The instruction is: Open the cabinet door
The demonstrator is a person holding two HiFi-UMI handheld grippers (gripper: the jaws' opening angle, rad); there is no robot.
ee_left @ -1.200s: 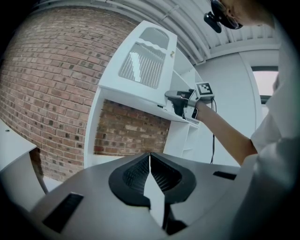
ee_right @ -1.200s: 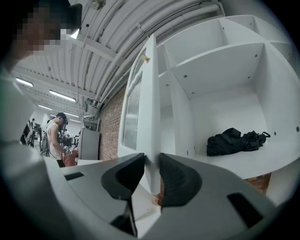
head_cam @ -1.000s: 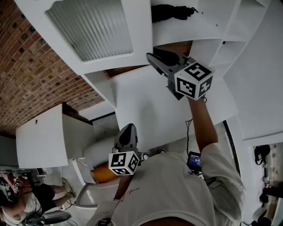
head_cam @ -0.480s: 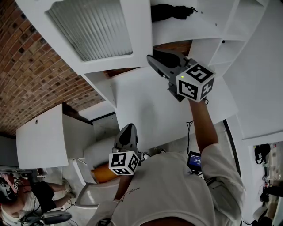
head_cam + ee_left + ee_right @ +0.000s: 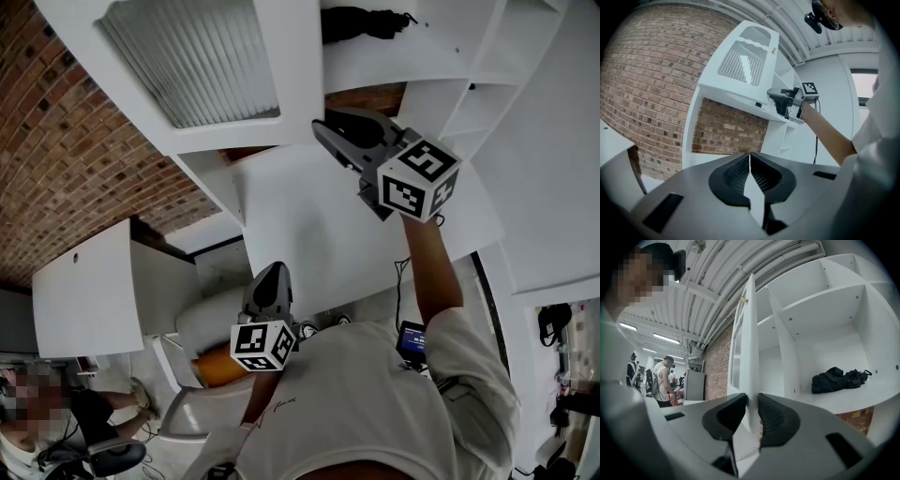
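Premises: a workshop room with a brick wall (image 5: 66, 141) behind a tall white cabinet (image 5: 825, 333) of open shelves. A dark bundle (image 5: 836, 378) lies on one shelf. A bystander (image 5: 661, 376) stands well apart at the far end of the room.

Cabinet door (image 5: 187, 66): white, with a ribbed panel (image 5: 192, 61). It stands swung out from the cabinet body and edge-on to the right gripper, and the shelves are exposed beside it. On this showing the door is judged already partly open, with the swing not yet finished.

Right gripper (image 5: 753, 399): raised at full arm's reach and pointing level. It sits astride the door's free edge near the lower corner. Its jaws have just been closing, the door's edge is between them, and a pad lies against either face. No handle shows at the point of grip, so pinching the board's thickness appears to be the means of pulling. The level attitude keeps the jaws square to the edge, which should let the door swing without twisting out.

Left gripper (image 5: 750, 157): held low near the person's chest, jaws closed together on nothing. It appears to be parked there to stay clear of the door's path.

Risk noted: the pinch is on smooth painted board and may slip if the pull is not along the swing.
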